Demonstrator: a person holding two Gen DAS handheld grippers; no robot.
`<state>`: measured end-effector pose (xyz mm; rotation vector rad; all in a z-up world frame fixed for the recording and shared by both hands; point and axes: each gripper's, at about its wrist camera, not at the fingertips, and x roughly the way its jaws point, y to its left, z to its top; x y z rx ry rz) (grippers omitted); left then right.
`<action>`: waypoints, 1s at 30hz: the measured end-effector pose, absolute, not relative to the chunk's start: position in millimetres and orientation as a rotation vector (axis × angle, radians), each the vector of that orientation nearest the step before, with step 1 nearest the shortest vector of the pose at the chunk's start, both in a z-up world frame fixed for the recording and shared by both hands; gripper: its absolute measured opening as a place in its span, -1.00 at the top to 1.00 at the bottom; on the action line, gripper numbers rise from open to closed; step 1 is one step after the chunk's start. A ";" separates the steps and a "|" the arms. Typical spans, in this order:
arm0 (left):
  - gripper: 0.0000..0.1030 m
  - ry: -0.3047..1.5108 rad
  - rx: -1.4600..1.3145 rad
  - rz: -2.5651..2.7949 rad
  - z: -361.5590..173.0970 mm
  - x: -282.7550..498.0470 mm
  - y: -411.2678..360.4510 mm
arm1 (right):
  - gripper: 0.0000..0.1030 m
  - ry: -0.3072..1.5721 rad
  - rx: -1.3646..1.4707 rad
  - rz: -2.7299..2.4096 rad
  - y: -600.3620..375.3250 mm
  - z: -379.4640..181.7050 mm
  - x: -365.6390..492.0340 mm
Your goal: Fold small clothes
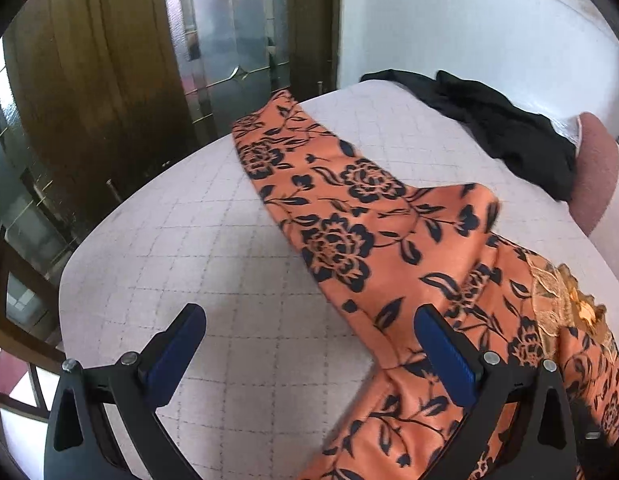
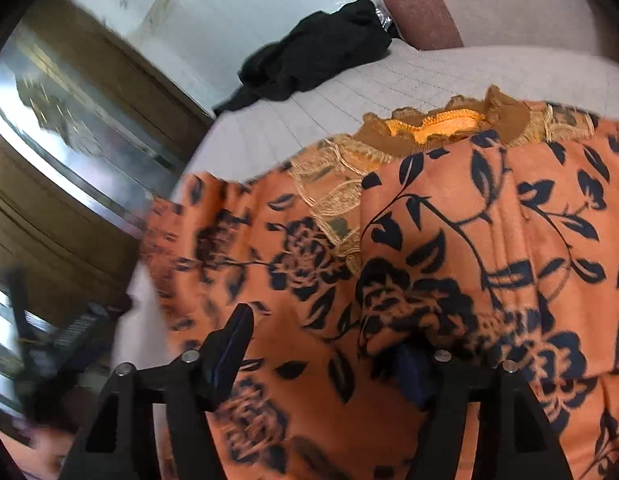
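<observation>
An orange garment with black flowers (image 1: pixel 349 216) lies spread on the quilted bed (image 1: pixel 213 264), one long sleeve reaching toward the far edge. My left gripper (image 1: pixel 309 344) hovers over its near edge, jaws wide apart, with only bare quilt between the blue pads (image 1: pixel 177 348). In the right wrist view the same garment (image 2: pixel 449 240) fills the frame, its brown frilled collar (image 2: pixel 441 128) and gold lace at the top. My right gripper (image 2: pixel 325 348) stands open just above the cloth. A fold of fabric covers its right fingertip. Nothing is pinched.
A crumpled black garment (image 1: pixel 497 124) lies at the bed's far corner, next to a pink cushion (image 1: pixel 593 172). A wooden and frosted-glass door (image 1: pixel 229 40) stands beyond the bed's left edge, and a white wall (image 1: pixel 469 32) behind.
</observation>
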<state>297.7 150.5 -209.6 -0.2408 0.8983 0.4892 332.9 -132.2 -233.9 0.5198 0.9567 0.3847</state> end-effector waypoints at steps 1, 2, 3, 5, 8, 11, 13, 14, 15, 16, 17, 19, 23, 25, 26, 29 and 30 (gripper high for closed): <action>-1.00 0.898 -0.236 0.483 -206.4 295.2 146.5 | -0.34 0.935 0.540 0.407 -140.0 -227.6 331.5; -1.00 0.899 -0.232 0.470 -205.6 295.1 142.8 | -0.34 0.914 0.551 0.415 -149.9 -221.0 328.2; -1.00 0.902 -0.226 0.447 -206.6 296.5 137.8 | -0.34 0.906 0.567 0.396 -158.9 -217.5 325.9; -1.00 0.912 -0.199 0.411 -208.0 298.4 127.5 | -0.34 0.907 0.654 0.342 -181.8 -217.8 325.2; -1.00 0.920 -0.153 0.371 -209.0 300.5 113.7 | -0.34 0.926 0.880 0.278 -215.8 -239.2 331.0; -1.00 0.924 -0.120 0.355 -208.9 302.2 107.5 | -0.35 0.973 1.008 0.179 -229.0 -264.0 340.9; -1.00 0.927 -0.124 0.359 -208.9 302.4 109.1 | -0.36 0.954 1.082 0.151 -230.2 -271.3 347.3; -1.00 0.928 -0.134 0.363 -208.8 302.3 111.5 | -0.36 0.947 1.096 0.146 -228.5 -270.0 351.2; -1.00 0.929 -0.148 0.370 -208.8 302.2 114.9 | -0.36 0.942 1.101 0.168 -222.3 -265.3 359.8; -1.00 0.930 -0.159 0.374 -208.8 302.1 117.3 | -0.36 0.936 1.103 0.194 -220.1 -261.2 362.8; -1.00 0.932 -0.170 0.380 -209.4 302.0 120.2 | -0.36 0.923 1.105 0.250 -209.0 -252.3 372.3; -1.00 0.935 -0.185 0.399 -210.7 301.8 125.1 | -0.36 0.890 1.099 0.365 -188.4 -230.7 385.8; -1.00 0.937 -0.205 0.440 -211.7 300.7 134.8 | -0.36 0.842 1.031 0.648 -143.7 -190.7 394.5; -1.00 0.928 -0.216 0.454 -210.5 299.1 138.6 | -0.36 0.842 0.994 0.713 -130.4 -182.2 389.1; -1.00 0.923 -0.216 0.458 -209.4 298.8 139.1 | -0.36 0.847 0.971 0.716 -127.0 -179.7 387.4; -1.00 0.906 -0.214 0.447 -206.1 297.9 136.8 | -0.36 0.830 0.889 0.616 -131.4 -188.0 387.2; -1.00 0.897 -0.213 0.429 -204.5 298.2 133.4 | -0.32 0.834 0.853 0.547 -141.1 -192.1 383.8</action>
